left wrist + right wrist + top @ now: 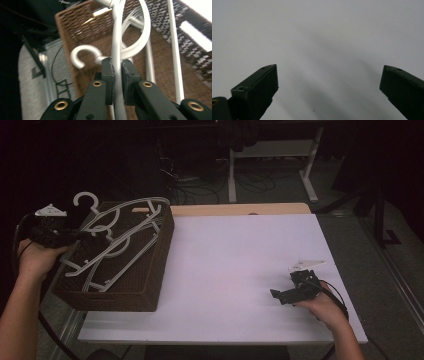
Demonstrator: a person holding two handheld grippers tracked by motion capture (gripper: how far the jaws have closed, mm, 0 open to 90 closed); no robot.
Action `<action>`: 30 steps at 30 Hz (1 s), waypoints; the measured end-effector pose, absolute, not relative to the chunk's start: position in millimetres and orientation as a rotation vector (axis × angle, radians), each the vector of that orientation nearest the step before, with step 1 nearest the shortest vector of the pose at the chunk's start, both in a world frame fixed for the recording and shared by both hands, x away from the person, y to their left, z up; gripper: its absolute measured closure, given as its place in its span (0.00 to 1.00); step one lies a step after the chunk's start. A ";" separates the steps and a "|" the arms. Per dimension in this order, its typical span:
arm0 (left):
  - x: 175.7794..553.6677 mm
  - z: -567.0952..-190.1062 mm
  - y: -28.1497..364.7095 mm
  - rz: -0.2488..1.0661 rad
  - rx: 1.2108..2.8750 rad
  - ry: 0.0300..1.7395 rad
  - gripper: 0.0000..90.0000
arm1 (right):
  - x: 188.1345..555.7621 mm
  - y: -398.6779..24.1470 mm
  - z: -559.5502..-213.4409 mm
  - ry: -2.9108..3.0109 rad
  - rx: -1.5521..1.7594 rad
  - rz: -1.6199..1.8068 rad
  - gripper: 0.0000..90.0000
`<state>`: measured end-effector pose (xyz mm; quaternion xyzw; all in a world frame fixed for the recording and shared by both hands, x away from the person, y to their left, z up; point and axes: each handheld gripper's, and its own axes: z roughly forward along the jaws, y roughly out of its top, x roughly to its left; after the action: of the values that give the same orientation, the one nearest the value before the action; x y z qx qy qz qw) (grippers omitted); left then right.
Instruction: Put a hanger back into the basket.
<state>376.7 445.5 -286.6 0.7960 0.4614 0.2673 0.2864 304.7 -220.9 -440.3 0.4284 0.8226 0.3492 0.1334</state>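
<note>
The left gripper [85, 234] is sitting over the left rim of the dark woven basket [145, 285], jaws clamped on a white plastic hanger [117, 227]. In the left gripper view the two pads are pinching a thin white bar of that hanger [117, 62], the bar running straight up between them, away from the camera. The hanger's hook [81, 56] is sitting just left of the pads, curling with its open end down and to the left in that view.

In the high view the hook [86, 200] is sticking up past the basket's far-left corner, open side facing left. The held hanger is lying on top of a loose pile of similar white hangers [110, 260] in the basket. Its long axis is running roughly from the basket's near-left toward its far-right corner, with the far end resting near the far rim. Exact outline among the pile is hard to separate.

The basket is standing on the left end of the white table [235, 265], partly overhanging the left edge.

The right gripper [280, 295] is resting low on the table near its right front, well apart from the basket. Its jaws are standing wide apart in the right gripper view [328, 82], nothing between them, bare table surface beyond.
</note>
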 end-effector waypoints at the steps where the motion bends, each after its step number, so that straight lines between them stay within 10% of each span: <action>1: 376.4 -288.7 449.9 0.719 2.121 1.251 0.91 | 304.8 -220.9 -440.5 2.386 1.241 1.011 0.02; 23: 391.9 -351.7 437.9 0.569 2.212 1.338 0.89 | 305.0 -220.9 -441.5 2.393 1.239 1.019 0.02; 30: 389.7 -352.1 428.2 0.543 2.210 1.280 0.59 | 305.9 -222.0 -441.1 2.392 1.229 1.025 0.02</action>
<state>389.7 428.2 -352.1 0.8168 0.4732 0.2008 0.2619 305.9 -222.0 -441.1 0.4234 0.8240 0.3530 0.1313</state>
